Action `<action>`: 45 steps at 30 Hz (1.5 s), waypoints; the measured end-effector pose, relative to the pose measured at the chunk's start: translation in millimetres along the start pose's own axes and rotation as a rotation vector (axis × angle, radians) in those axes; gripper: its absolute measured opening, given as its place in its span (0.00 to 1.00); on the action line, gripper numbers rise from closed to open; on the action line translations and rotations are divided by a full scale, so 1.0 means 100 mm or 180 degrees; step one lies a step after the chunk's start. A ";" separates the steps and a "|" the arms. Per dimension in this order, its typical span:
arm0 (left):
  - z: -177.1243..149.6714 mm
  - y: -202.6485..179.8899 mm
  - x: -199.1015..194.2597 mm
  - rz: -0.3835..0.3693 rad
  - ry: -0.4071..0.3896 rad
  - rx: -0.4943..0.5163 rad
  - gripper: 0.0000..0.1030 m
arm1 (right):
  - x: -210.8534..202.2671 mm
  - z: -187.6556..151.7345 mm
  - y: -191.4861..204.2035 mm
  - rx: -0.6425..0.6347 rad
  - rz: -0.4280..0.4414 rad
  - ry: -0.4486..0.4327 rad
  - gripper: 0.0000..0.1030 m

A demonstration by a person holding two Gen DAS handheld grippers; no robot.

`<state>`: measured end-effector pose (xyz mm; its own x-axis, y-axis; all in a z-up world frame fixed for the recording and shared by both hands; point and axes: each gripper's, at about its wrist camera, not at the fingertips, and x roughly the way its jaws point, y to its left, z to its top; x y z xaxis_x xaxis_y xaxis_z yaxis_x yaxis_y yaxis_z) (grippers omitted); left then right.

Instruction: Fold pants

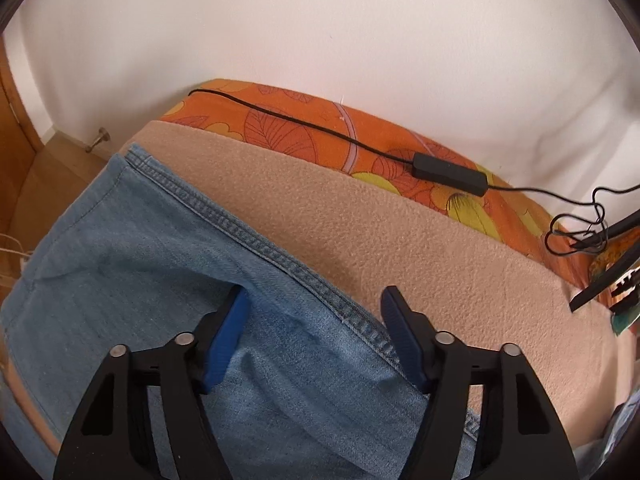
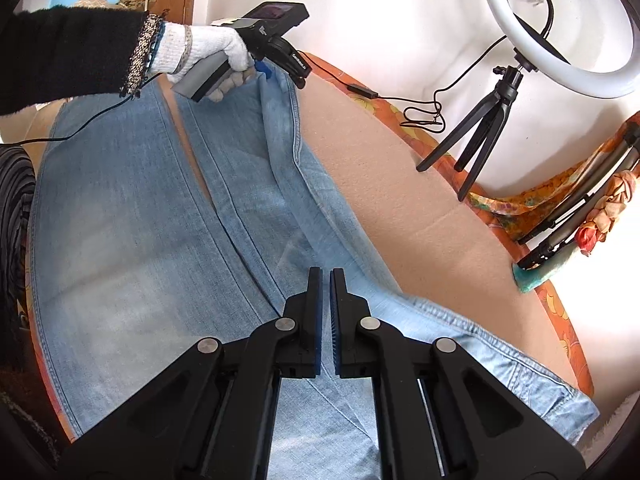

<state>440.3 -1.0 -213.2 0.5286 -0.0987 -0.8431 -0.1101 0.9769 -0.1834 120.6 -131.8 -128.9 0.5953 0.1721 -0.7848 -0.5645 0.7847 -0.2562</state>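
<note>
Light blue jeans (image 2: pixel 132 216) lie flat on a beige blanket (image 2: pixel 400 192), both legs running away from the right wrist camera with a narrow gap between them. In the left wrist view the jeans (image 1: pixel 132 256) fill the lower left, their stitched seam running diagonally. My left gripper (image 1: pixel 314 300) is open, its blue pads straddling the seam just above the denim; nothing is held. In the right wrist view the left gripper (image 2: pixel 266 74) hovers over the far leg's outer edge. My right gripper (image 2: pixel 326 276) is shut, with nothing visibly between the pads, above the jeans' upper part.
A ring light on a small tripod (image 2: pixel 496 100) stands at the table's far right, with folded tripods (image 2: pixel 576 216) beside it. A black cable with an inline box (image 1: pixel 450 172) runs along the orange flowered cloth (image 1: pixel 280 120) by the white wall.
</note>
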 end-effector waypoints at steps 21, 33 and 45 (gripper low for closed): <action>0.02 0.36 -0.01 -0.0292 -0.0085 -0.0105 0.14 | 1.35 0.31 -1.07 0.0603 0.0649 0.0361 0.69; 0.01 0.47 -0.08 -0.0476 -0.0025 -0.0429 0.24 | 0.59 0.23 -0.58 0.0676 0.0807 0.0048 0.05; -0.11 0.06 -0.11 -0.0088 0.0393 0.0001 0.62 | 0.43 -0.10 0.21 0.0187 0.0966 0.0198 0.05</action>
<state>424.1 3.7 -210.5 0.4237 -0.1482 -0.8936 -0.0967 0.9735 -0.2073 128.2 -113.7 -173.6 0.3674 0.3683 -0.8540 -0.6760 0.7364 0.0268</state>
